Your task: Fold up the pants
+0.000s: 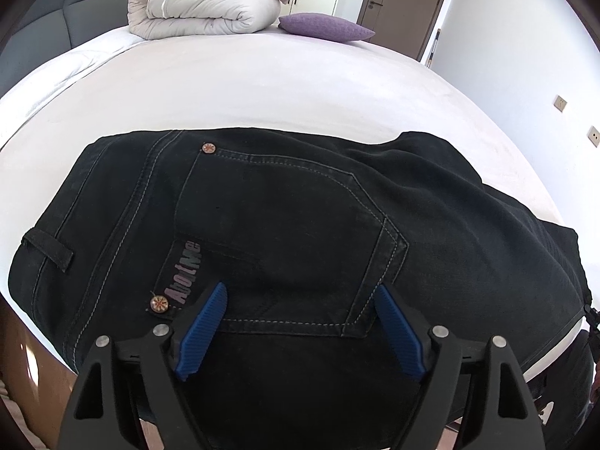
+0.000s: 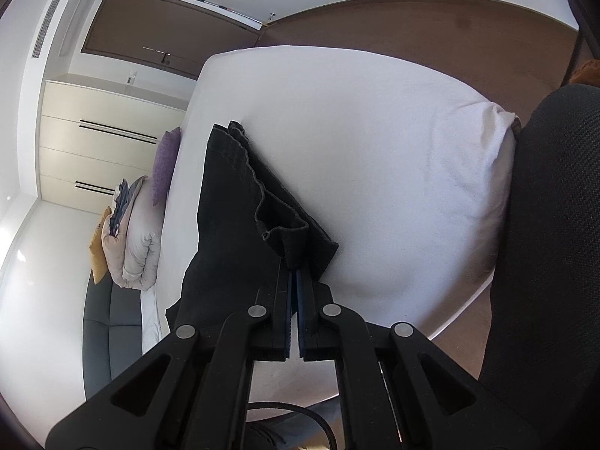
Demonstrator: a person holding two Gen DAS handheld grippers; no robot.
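Black jeans (image 1: pixel 285 225) lie on the white bed (image 1: pixel 262 75), seat side up, with a back pocket and copper rivets showing. My left gripper (image 1: pixel 300 292) is open just above the pocket's lower edge, its blue pads (image 1: pixel 206 322) spread wide and holding nothing. In the right wrist view my right gripper (image 2: pixel 294 273) is shut on the hem end of the jeans' legs (image 2: pixel 240 217), which hang lifted above the bed (image 2: pixel 375 150).
A rolled grey duvet (image 1: pixel 202 7) and a purple pillow (image 1: pixel 322 26) lie at the far end of the bed, by the dark headboard (image 1: pixel 56 11). A dark chair (image 2: pixel 555 225) stands at the right of the bed. Brown floor (image 2: pixel 412 26) surrounds it.
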